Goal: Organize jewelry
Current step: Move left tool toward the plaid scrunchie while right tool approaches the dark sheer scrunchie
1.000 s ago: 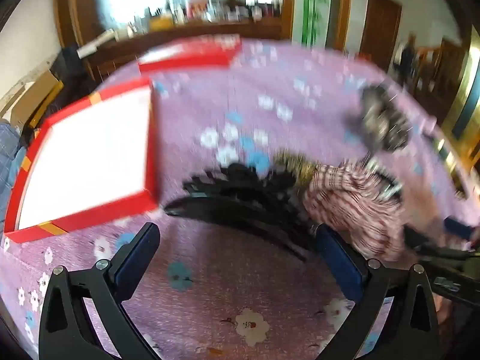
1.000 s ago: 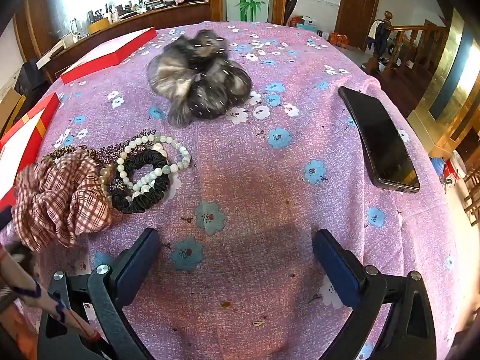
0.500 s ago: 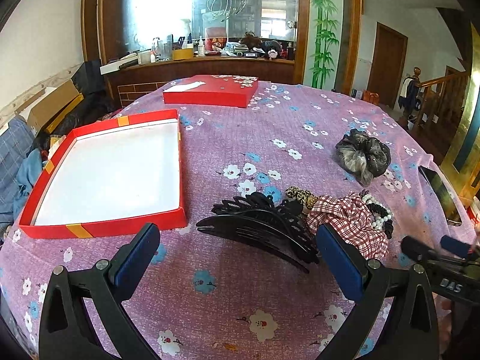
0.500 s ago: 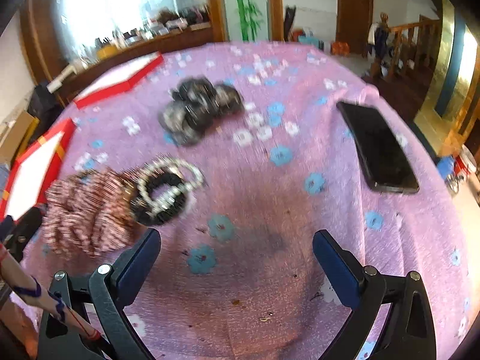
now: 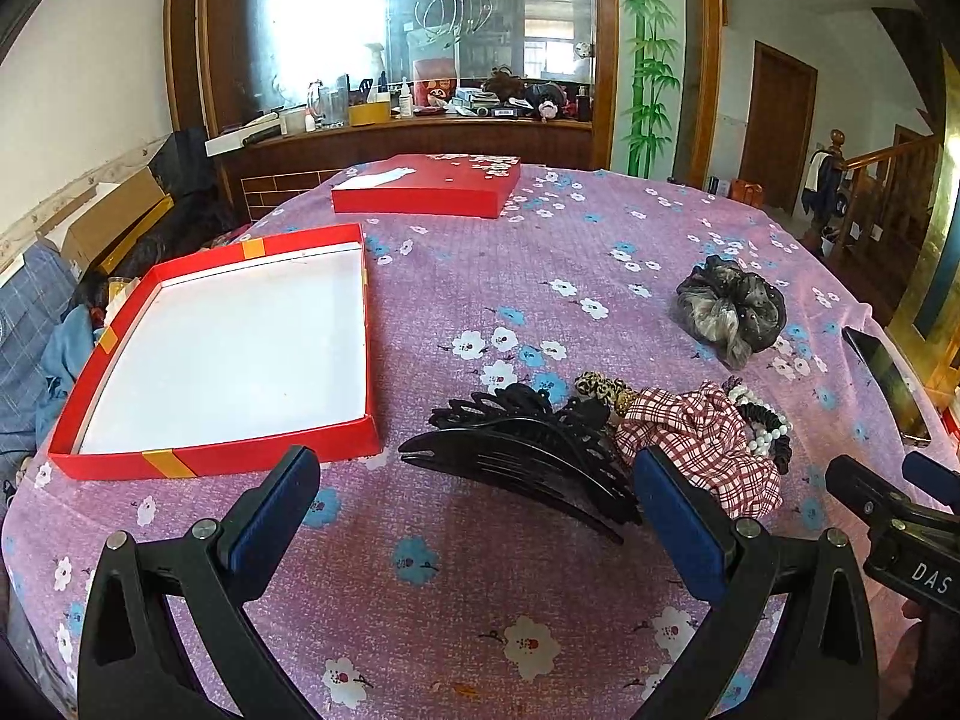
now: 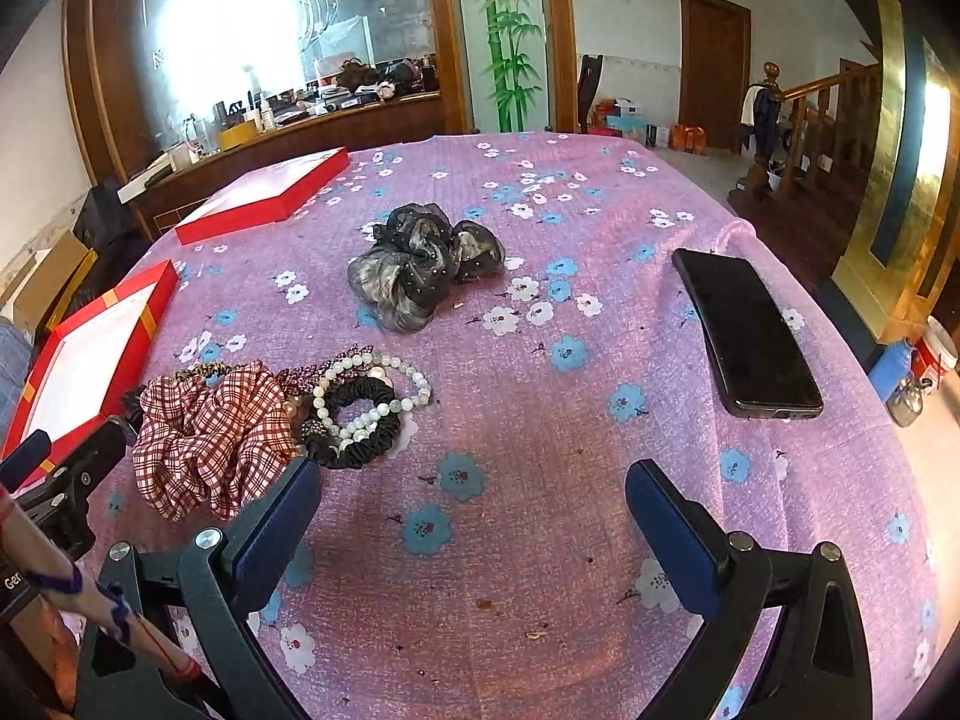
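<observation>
An open red box (image 5: 216, 462) with a white inside lies at the left, also seen as the red box (image 6: 153, 294) in the right wrist view. Just right of it rests a large black claw clip (image 5: 528, 450), then a plaid scrunchie (image 5: 702, 438), a pearl bracelet (image 6: 372, 387) and a black hair tie (image 6: 360, 450). A grey-black scrunchie (image 6: 420, 264) lies farther back. My left gripper (image 5: 474, 516) is open, close in front of the claw clip. My right gripper (image 6: 468, 516) is open over bare cloth, right of the plaid scrunchie (image 6: 210, 438).
The red box lid (image 5: 429, 189) sits at the table's far side. A black phone (image 6: 744, 330) lies near the right edge of the purple flowered tablecloth (image 6: 540, 540). A wooden counter with clutter and a staircase stand beyond the table.
Both views have pulled back and upward and settled from blur. The hair items lie where they were. Both grippers stay open.
</observation>
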Motion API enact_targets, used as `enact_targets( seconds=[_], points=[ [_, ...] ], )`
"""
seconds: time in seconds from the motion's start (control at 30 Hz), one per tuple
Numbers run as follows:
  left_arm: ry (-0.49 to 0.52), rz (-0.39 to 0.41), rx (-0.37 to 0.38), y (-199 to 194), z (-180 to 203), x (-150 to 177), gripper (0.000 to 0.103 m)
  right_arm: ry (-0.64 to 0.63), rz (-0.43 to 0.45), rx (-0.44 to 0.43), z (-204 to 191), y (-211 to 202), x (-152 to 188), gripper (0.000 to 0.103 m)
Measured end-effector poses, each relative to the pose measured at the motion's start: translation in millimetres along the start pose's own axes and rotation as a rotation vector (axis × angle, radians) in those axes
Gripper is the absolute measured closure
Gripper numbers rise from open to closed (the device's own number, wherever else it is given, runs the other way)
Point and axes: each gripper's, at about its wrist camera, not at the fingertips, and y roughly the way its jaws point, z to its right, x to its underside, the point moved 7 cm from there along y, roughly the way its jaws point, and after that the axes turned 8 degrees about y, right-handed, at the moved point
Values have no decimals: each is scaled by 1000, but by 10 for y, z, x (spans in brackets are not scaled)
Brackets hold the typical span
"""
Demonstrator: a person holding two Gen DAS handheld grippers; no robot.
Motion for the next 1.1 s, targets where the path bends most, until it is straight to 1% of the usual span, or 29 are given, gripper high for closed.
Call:
enact_targets(
  seconds=[0.27, 0.57, 0.67, 0.77, 0.97, 1.1],
  points=[
    [35, -7, -29, -24, 24, 20, 0, 22, 11, -17, 21, -13, -11, 0],
    [45, -8, -29, -90, 44, 61, 0, 40, 34, -45, 29, -79, -23, 0],
    [46, -5, -22, -106, 50, 75, 0, 29, 57, -51, 2, -137, -26, 0],
    [51, -7, -23, -119, 45, 80, 0, -11, 59, -50, -66, -180, -11, 0],
    [45, -12, -7, -119, 52, 109, 0, -5, 54, -96, -135, -297, -61, 0],
    [48, -20, 3, -129, 46, 135, 0, 1, 29, -133, -187, -356, -150, 0]
  ],
)
